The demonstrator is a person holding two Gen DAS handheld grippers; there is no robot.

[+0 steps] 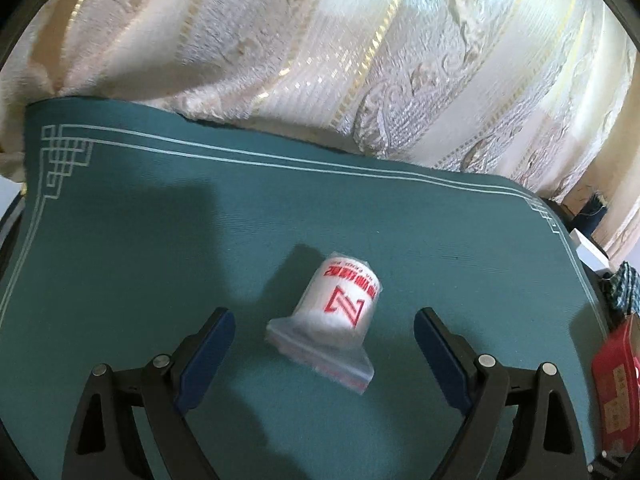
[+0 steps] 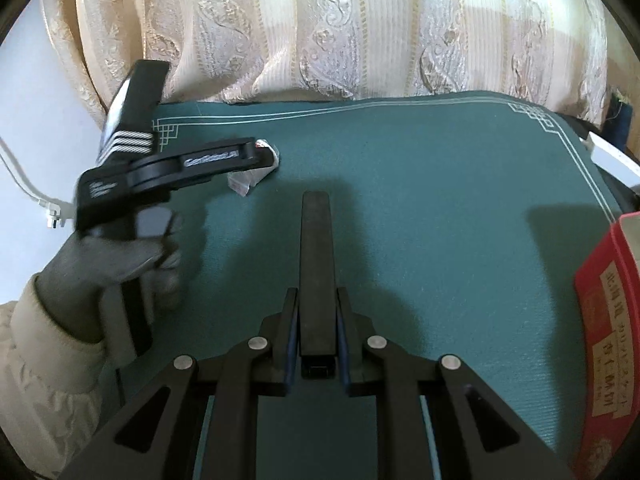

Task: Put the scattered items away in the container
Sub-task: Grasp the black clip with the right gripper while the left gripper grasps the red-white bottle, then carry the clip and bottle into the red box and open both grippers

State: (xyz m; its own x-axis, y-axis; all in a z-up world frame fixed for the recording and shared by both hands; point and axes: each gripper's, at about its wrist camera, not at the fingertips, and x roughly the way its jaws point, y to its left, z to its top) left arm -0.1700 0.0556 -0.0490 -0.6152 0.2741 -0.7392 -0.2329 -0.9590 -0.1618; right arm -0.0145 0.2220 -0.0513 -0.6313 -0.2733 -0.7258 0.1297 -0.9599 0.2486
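Note:
A white roll in a clear zip bag (image 1: 338, 314), with red lettering, lies on the teal mat (image 1: 160, 240). My left gripper (image 1: 324, 340) is open, its blue-padded fingers on either side of the bag, apart from it. In the right wrist view the left gripper (image 2: 256, 160) hangs over the same bag (image 2: 250, 180), which it partly hides. My right gripper (image 2: 317, 344) is shut on a long black bar (image 2: 317, 264) that sticks out forward over the mat. A red box (image 2: 608, 344), the container, stands at the mat's right edge, to the right of my right gripper.
A cream patterned curtain (image 2: 340, 32) hangs behind the mat's far edge. The red box also shows in the left wrist view (image 1: 616, 384), with a dark knitted item (image 1: 624, 288) and a white object (image 1: 592, 252) beyond it. A white cable (image 2: 28, 184) lies off the left edge.

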